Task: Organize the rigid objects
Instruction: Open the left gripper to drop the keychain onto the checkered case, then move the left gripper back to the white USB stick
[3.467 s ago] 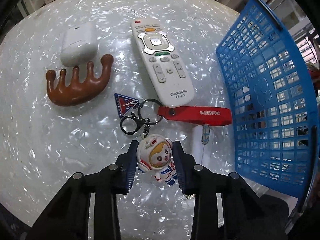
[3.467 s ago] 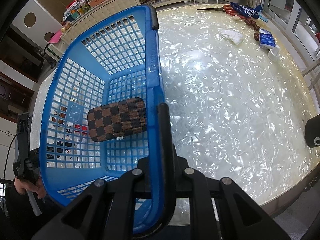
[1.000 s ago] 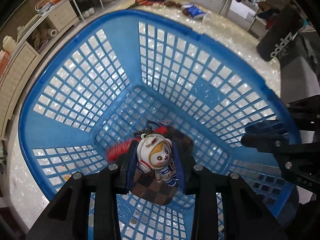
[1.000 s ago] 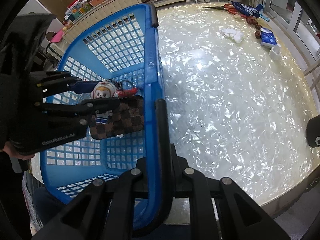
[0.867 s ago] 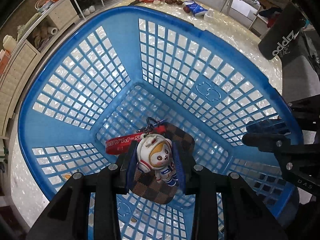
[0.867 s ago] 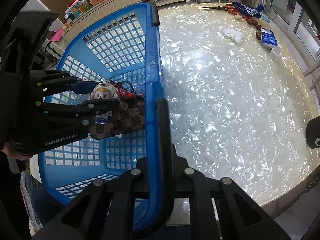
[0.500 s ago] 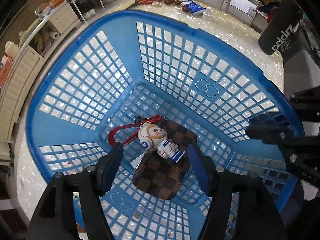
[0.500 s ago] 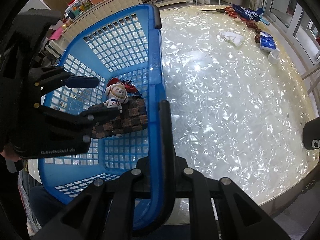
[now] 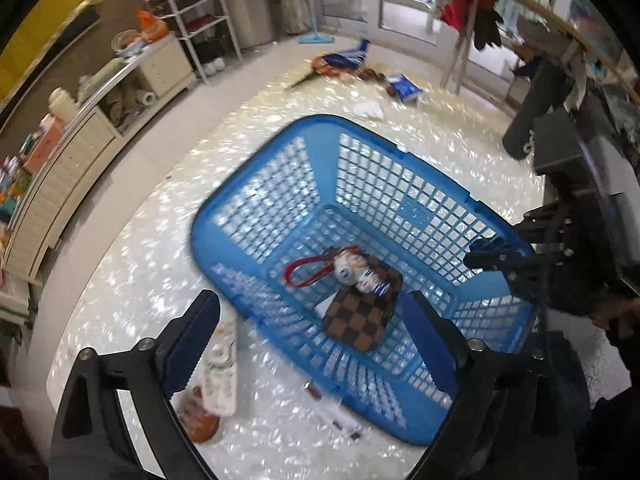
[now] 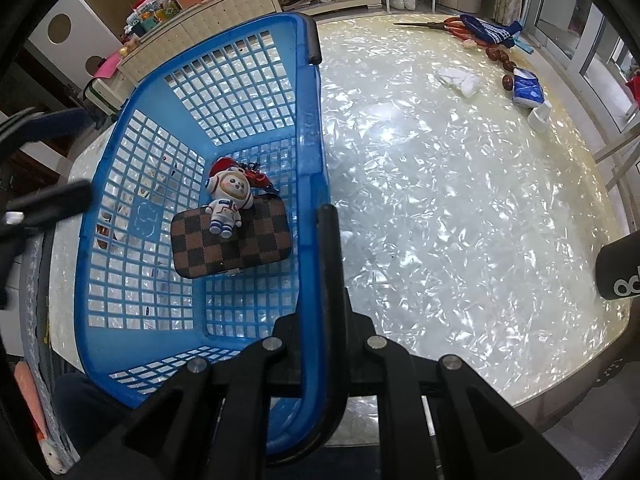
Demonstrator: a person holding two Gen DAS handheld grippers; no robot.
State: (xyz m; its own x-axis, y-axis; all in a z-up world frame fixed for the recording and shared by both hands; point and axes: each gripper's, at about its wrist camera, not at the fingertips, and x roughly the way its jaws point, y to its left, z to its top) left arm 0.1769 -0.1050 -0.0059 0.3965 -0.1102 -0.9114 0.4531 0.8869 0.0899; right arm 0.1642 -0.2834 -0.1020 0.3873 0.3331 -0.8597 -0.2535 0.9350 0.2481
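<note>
Lying in basket (image 9: 400, 176), astronaut keychain (image 9: 354, 270), beyond spread left gripper (image 9: 308, 344)

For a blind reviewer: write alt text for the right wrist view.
The right hand-held gripper is shut on the rim of a blue basket on a pearly white table. Inside, an astronaut keychain lies on a brown checkered case.

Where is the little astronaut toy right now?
The astronaut toy lies inside the blue basket, resting on the upper edge of the brown checkered case, with its red strap beside it.
</note>
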